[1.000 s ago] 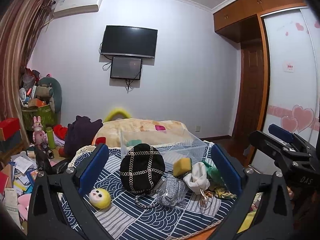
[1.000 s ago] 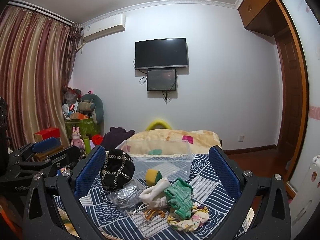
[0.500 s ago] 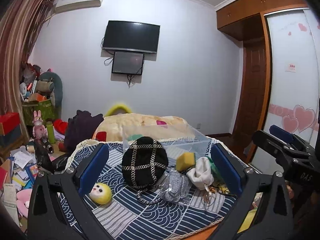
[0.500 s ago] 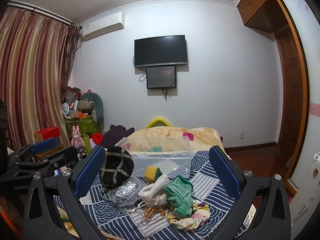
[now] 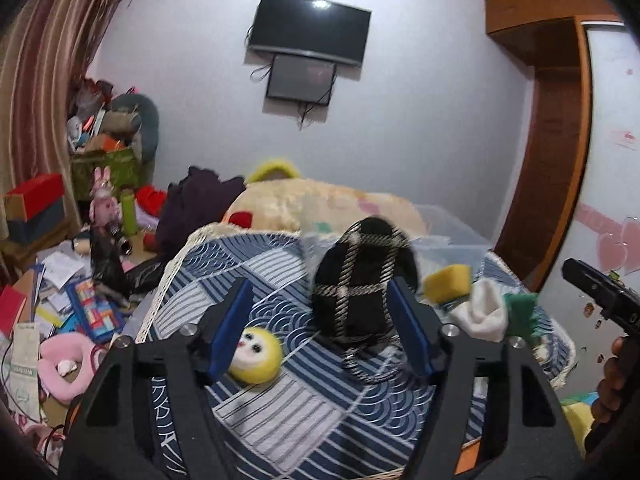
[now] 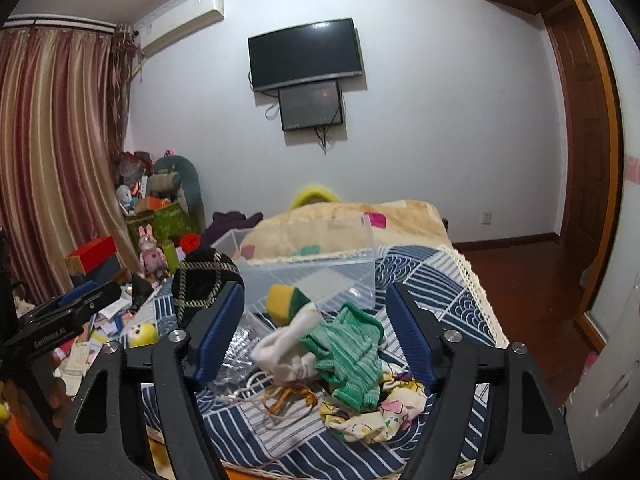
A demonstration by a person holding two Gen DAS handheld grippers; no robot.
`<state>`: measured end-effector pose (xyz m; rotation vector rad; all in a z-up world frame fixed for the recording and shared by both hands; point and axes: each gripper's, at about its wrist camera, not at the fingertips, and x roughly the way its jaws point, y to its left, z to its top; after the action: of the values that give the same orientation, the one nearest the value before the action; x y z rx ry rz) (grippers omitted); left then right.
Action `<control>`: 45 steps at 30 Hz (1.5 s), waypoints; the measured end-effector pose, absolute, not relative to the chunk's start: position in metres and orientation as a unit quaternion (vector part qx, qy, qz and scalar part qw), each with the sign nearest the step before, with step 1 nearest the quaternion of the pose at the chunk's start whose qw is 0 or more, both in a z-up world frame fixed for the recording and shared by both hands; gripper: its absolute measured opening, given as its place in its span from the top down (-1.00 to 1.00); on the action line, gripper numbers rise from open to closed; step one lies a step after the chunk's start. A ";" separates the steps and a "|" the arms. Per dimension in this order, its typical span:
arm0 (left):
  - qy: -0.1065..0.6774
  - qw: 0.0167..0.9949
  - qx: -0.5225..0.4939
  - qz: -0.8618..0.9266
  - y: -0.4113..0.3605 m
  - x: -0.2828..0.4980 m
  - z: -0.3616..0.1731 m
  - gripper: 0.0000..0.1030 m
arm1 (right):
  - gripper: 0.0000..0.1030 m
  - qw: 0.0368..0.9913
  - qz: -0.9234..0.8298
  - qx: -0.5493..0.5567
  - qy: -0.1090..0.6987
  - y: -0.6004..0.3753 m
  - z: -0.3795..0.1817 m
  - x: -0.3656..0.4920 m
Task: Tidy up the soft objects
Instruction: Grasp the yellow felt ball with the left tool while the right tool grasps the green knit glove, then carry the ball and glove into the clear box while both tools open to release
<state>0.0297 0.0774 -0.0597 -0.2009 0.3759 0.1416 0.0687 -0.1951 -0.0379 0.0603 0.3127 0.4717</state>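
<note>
Purse [image 5: 362,280] sits between the spread-wide left claw [image 5: 322,320] fingers; right claw [image 6: 316,328] also gapes.

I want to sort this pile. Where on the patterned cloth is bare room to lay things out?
Free: the near-left patch of cloth in front of the yellow plush ball and black chain bag, and the far-right corner beside the clear bin. Crowded: around the green knit and white cloth.

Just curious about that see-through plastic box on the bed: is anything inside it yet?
The clear plastic box looks empty; only the beige blanket shows through its walls. The yellow-green sponge sits in front and hides its near bottom corner.
</note>
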 end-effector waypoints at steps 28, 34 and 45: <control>0.277 0.951 -0.103 0.093 0.114 0.072 -0.127 0.17 | 0.62 0.935 0.215 0.030 0.281 -0.199 -0.084 0.116; 0.256 0.959 -0.094 0.080 0.105 0.063 -0.105 0.17 | 0.66 0.941 0.214 0.039 0.260 -0.200 -0.073 0.112; 0.213 0.972 -0.088 0.050 0.094 0.068 -0.056 0.17 | 0.66 0.950 0.226 0.025 0.215 -0.199 -0.034 0.113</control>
<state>0.0678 0.0943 -0.0559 -0.1780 0.4297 0.1000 0.1133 -0.1989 -0.0345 0.0514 0.4371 0.4606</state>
